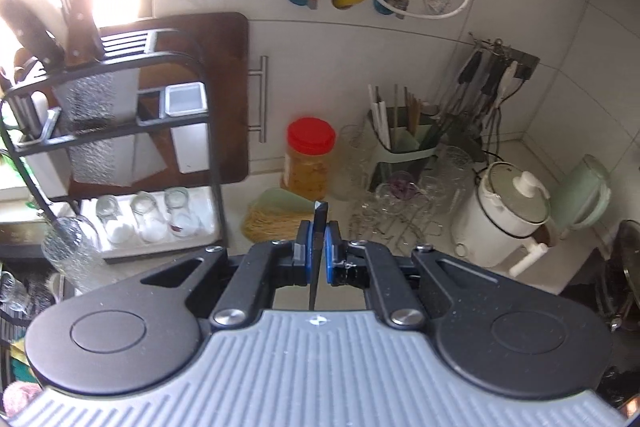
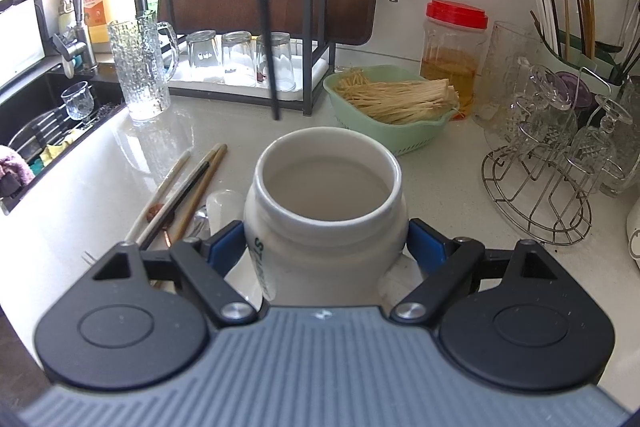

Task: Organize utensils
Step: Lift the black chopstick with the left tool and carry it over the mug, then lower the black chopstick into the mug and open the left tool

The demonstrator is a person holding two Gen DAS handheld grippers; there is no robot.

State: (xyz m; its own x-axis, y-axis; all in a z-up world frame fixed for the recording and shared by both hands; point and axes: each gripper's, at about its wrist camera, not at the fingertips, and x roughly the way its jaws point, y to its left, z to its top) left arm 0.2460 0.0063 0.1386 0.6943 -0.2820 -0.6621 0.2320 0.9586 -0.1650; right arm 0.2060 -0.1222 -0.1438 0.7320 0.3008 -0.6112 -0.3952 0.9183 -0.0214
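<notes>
My left gripper point(image 1: 318, 247) is shut on a thin dark chopstick point(image 1: 319, 223), held upright above the counter; its top end pokes out above the blue pads. My right gripper point(image 2: 326, 243) is shut on a white ceramic mug point(image 2: 326, 195) with green lettering; the mug stands upright and empty on the counter. Left of the mug lie several loose utensils point(image 2: 180, 195): white, dark and wooden chopsticks, with a white spoon point(image 2: 222, 205) beside them.
A green utensil holder point(image 1: 404, 147) with chopsticks stands at the back, also in the right wrist view point(image 2: 576, 55). A green basket of noodles point(image 2: 392, 107), a red-lidded jar point(image 2: 454, 55), a wire glass rack point(image 2: 540, 179), a black shelf rack point(image 2: 288, 27), a glass pitcher point(image 2: 140, 67) and the sink point(image 2: 48, 115) surround the mug.
</notes>
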